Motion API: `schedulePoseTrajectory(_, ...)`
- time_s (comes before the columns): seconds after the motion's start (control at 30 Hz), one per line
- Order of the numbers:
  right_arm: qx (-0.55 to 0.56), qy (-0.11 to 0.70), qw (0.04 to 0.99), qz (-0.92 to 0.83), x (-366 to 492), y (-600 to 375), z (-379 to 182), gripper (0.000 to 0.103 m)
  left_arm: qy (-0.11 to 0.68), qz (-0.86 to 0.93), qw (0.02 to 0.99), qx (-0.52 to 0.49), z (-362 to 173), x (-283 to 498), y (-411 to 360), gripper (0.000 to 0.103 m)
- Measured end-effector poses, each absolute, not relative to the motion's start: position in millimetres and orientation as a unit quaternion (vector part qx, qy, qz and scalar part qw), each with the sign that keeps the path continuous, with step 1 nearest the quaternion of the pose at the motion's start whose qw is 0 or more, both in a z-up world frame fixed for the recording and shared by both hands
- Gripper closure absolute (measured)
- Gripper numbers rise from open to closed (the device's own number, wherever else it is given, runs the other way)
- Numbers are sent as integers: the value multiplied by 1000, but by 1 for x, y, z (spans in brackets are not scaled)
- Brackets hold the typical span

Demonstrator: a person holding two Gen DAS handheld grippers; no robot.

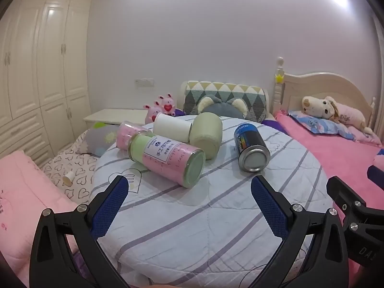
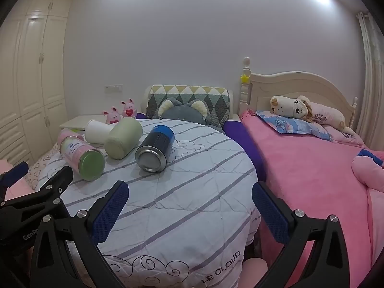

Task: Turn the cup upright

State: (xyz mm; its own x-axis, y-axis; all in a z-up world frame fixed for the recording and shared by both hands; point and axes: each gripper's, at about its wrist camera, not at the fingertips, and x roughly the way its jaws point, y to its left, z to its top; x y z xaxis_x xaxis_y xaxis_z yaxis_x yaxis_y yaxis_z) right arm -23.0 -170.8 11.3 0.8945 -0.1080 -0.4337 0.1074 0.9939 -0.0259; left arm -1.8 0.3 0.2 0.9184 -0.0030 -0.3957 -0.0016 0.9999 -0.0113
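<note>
Several containers lie on their sides on a round table covered by a striped white cloth (image 1: 192, 216). A pink and green labelled jar (image 1: 168, 162) lies nearest, its base toward me. Behind it lie a second pink jar (image 1: 126, 135), a white cup (image 1: 171, 128) and a pale green cup (image 1: 206, 138). A dark blue can (image 1: 250, 147) lies to the right. In the right wrist view the same jar (image 2: 81, 158), white cup (image 2: 97, 132), green cup (image 2: 123, 138) and can (image 2: 156, 147) show. My left gripper (image 1: 189, 199) is open and empty, short of the jar. My right gripper (image 2: 189, 204) is open and empty over the cloth.
A pink bed (image 2: 312, 168) with a plush dog (image 2: 290, 106) lies right of the table. A patterned cushion (image 1: 225, 96) and grey plush (image 1: 220, 106) stand behind it. A white wardrobe (image 1: 36, 72) fills the left wall. A heart-print quilt (image 1: 69, 168) and pink blanket (image 1: 21, 192) lie left.
</note>
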Motion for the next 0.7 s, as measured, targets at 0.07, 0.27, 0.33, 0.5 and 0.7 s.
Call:
schedulePoseTrajectory(0.07,-1,223,973,-55,-22,-171,11,0,209,-8,978,-12,0,-1,3,0)
schedulePoseTrajectory(0.27,-5,222,974,-53,-26,-168,13,0,206,-9,979,-4,2,-5,7,0)
schedulePoseTrajectory(0.33,-5,223,974,-50,-29,-168,14,0,201,-2,980,-4,5,-4,2,0)
schedulePoseTrajectory(0.5,-12,223,974,-46,-22,-164,13,0,203,0,979,-5,7,-3,4,0)
schedulePoseTrajectory(0.7,-7,230,972,-48,-20,-166,12,0,204,1,979,-5,9,-5,5,0)
